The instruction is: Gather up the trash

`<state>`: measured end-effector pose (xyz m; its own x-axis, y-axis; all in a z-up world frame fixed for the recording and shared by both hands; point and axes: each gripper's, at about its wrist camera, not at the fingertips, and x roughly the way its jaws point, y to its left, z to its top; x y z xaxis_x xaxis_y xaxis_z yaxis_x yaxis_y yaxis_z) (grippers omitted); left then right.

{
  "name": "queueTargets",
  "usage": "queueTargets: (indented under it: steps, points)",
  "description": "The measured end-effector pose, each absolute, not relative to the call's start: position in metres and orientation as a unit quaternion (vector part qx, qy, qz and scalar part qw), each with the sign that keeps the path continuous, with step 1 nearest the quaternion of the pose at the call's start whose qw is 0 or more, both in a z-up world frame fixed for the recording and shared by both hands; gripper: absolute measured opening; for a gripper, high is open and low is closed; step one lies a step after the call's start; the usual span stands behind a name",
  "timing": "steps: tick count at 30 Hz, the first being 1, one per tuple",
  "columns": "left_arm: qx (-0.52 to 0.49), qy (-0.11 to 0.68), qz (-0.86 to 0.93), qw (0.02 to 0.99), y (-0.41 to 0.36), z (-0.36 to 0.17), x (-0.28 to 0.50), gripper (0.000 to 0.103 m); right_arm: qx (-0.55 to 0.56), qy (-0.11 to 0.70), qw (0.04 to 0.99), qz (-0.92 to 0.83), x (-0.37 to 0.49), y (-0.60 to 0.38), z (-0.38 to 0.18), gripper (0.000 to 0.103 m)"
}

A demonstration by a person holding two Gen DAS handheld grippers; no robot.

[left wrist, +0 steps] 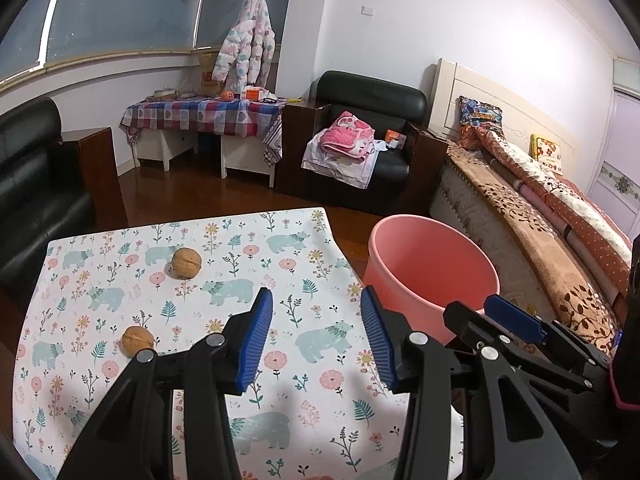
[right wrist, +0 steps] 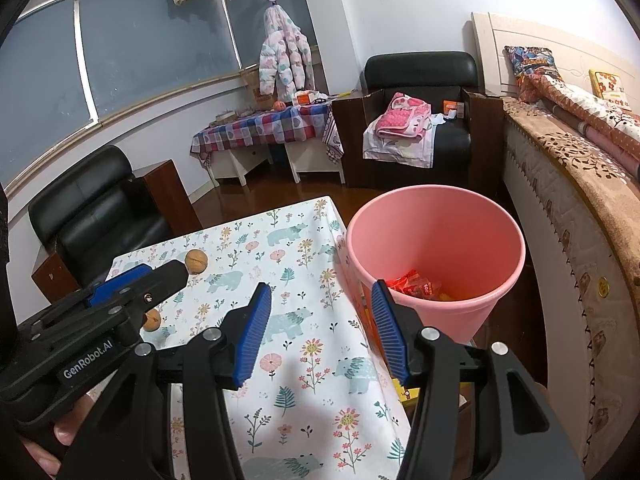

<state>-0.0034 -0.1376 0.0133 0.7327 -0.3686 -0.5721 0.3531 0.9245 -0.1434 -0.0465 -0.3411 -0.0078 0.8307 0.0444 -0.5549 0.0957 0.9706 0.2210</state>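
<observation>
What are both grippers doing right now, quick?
Left gripper: open, holding nothing, above the floral tablecloth.
Right gripper: open, holding nothing, beside the pink plastic bin.

A home bedroom: bed (right wrist: pixel 568 152), black armchair (right wrist: pixel 420 120), hanging puffer jacket (right wrist: pixel 284 56).

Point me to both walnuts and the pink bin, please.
far walnut (left wrist: pixel 186 263), left wrist view, middle of its shell.
near walnut (left wrist: pixel 137 341), left wrist view, middle of its shell.
pink bin (right wrist: pixel 460 232), right wrist view, bare inner wall above the red wrappers.

wrist cams fwd, both share bin (left wrist: pixel 432 276)
</observation>
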Motion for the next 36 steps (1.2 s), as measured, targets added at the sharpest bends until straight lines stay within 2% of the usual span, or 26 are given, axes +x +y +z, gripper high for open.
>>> queueTargets:
  steps: [36]
  points:
    - [-0.014, 0.318, -0.193, 0.928, -0.1333, 0.0037, 0.0033, 0.045, 0.119, 0.294, 0.948, -0.014, -0.0448, -0.3419, -0.0169, 0.053]
